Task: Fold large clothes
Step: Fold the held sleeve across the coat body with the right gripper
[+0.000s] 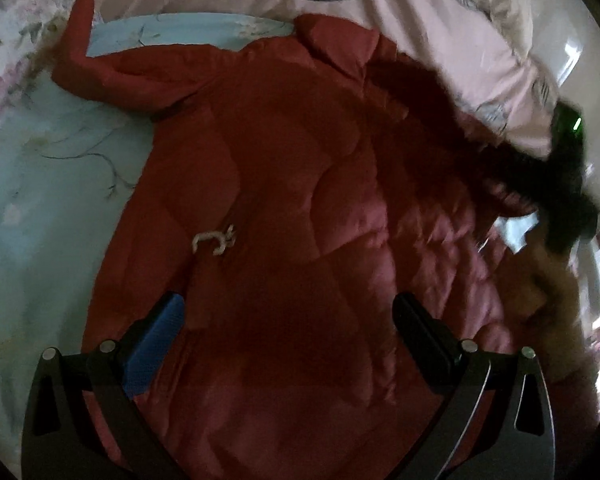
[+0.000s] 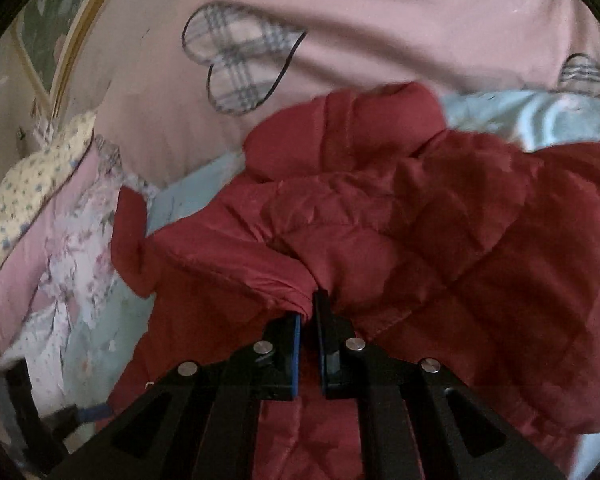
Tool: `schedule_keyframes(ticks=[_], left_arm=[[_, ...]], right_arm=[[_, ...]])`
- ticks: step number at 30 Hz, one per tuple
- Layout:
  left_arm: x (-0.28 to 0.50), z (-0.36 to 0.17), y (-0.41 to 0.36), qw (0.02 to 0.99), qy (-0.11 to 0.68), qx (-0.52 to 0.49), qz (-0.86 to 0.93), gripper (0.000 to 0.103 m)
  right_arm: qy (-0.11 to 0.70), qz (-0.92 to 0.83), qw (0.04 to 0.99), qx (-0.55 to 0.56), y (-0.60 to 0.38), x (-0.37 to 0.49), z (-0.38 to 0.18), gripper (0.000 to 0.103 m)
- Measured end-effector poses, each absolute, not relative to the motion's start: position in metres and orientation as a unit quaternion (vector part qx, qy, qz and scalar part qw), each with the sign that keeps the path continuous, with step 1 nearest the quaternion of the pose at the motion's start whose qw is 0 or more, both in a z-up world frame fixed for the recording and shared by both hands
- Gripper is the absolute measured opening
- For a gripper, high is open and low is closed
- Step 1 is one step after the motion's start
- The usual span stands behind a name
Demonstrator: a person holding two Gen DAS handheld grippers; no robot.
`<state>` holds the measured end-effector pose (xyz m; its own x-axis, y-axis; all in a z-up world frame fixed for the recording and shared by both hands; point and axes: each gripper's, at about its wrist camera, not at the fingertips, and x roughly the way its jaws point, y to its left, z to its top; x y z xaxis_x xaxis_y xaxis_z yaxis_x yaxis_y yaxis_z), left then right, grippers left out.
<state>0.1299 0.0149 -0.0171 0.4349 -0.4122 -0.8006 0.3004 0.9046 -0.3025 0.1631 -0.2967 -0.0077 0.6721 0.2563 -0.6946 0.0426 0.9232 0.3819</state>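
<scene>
Red quilted jacket [image 1: 300, 208]: puffy stitched cloth, showing a slight sheen at right of the frame. Bedsheet [image 1: 40, 208], left: matt floral-printed cloth. Pink quilt [image 2: 380, 20], top: soft matt fabric carrying plaid heart patches. Left gripper [image 1: 288, 312]: matt black plastic fingers, one ribbed blue pad [image 1: 156, 344], shiny metal pins.

The left wrist view looks steeply down from above the bed, along the two spread fingers of the left gripper [image 1: 288, 320], onto the quilted dark red padded jacket [image 1: 300, 184] lying on the pale blue floral bedsheet [image 1: 40, 208]. It sits near, so the jacket fills most of the frame. The right wrist view sits lower and closer, facing across the bed toward the pink duvet with plaid heart patches [image 2: 380, 20], its fingers meeting on a jacket fold. Both views share the jacket, the sheet and the duvet.
</scene>
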Motion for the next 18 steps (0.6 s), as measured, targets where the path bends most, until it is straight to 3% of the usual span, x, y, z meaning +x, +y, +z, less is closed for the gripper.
schedule_keyframes(ticks=[10, 18], left_arm=[[0.209, 0.000, 0.026, 0.818, 0.488, -0.157, -0.261, 0.103], [0.302, -0.028, -0.006, 0.759, 0.543, -0.227, -0.278, 0.103]], right_arm=[[0.428, 0.120, 0.881, 0.160, -0.247, 0.182, -0.042, 0.007], [0.429, 0.118, 0.884, 0.144, -0.239, 0.183, -0.045, 0.011]])
